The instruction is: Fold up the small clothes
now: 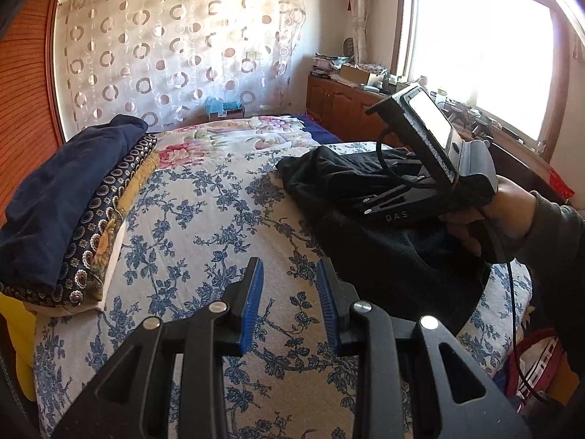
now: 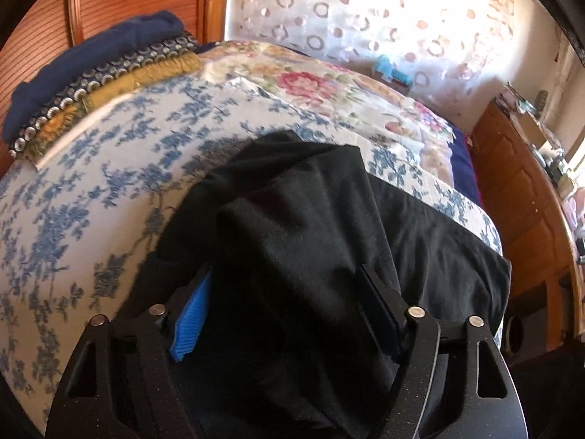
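Black garment, bunched and creased, on the bed, draped between and over the fingers of the right tongs. Fingers spread wide, blue pad showing on the left one, the right one dark against the cloth; folds lying slack in the gap, not pinched. Same black garment ahead and to the right of the left tongs, reaching toward the near edge of the bed. Right tongs resting over that cloth, gripped by the right hand, a lit phone screen mounted on top. Left tongs released, blue pads apart, holding nothing, hovering above bare blue-floral bedspread, near the garment but apart from it. Ahead and to the left of the left tongs, a stack of folded clothes: navy piece on top, patterned dark fabric and yellow beneath. Farther ahead, a pink-flowered quilt, then a circle-patterned curtain. Off to the right, a wooden cabinet under a bright window.
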A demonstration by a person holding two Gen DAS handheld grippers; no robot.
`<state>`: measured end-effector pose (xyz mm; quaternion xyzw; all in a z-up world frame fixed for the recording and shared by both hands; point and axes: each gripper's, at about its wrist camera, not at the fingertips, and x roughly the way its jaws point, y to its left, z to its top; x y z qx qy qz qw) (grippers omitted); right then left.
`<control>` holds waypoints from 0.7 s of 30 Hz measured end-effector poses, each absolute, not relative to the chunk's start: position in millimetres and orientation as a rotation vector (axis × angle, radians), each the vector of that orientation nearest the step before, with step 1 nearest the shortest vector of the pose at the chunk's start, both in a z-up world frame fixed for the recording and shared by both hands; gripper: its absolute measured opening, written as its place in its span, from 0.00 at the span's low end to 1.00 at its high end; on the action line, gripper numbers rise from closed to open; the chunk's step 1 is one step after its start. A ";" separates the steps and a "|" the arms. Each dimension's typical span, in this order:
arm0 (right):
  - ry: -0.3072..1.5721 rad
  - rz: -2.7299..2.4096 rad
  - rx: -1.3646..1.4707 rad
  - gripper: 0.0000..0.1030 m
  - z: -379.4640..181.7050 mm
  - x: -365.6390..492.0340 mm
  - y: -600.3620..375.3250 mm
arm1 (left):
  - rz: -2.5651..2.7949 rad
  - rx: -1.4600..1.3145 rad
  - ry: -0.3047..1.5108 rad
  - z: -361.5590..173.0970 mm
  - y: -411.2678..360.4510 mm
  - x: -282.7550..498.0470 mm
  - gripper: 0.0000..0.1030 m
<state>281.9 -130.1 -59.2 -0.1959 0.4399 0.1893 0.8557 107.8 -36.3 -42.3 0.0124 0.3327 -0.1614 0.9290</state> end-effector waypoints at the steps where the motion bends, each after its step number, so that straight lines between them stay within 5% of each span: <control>1: 0.923 0.397 -0.416 0.62 -59.4 281.9 -131.4 | -0.331 0.025 0.682 -42.4 -36.1 107.7 0.28; 6: 0.875 0.367 -0.453 0.10 -48.5 278.0 -140.4 | -0.331 0.031 0.687 -42.0 -36.9 105.9 0.28; 19: 0.839 0.167 -0.273 0.06 8.6 327.3 -247.4 | -0.344 0.029 0.690 -41.7 -43.4 106.2 0.28; 21: 0.886 0.081 -0.234 0.29 1.9 343.2 -271.3 | -0.347 0.032 0.693 -42.2 -44.8 107.0 0.28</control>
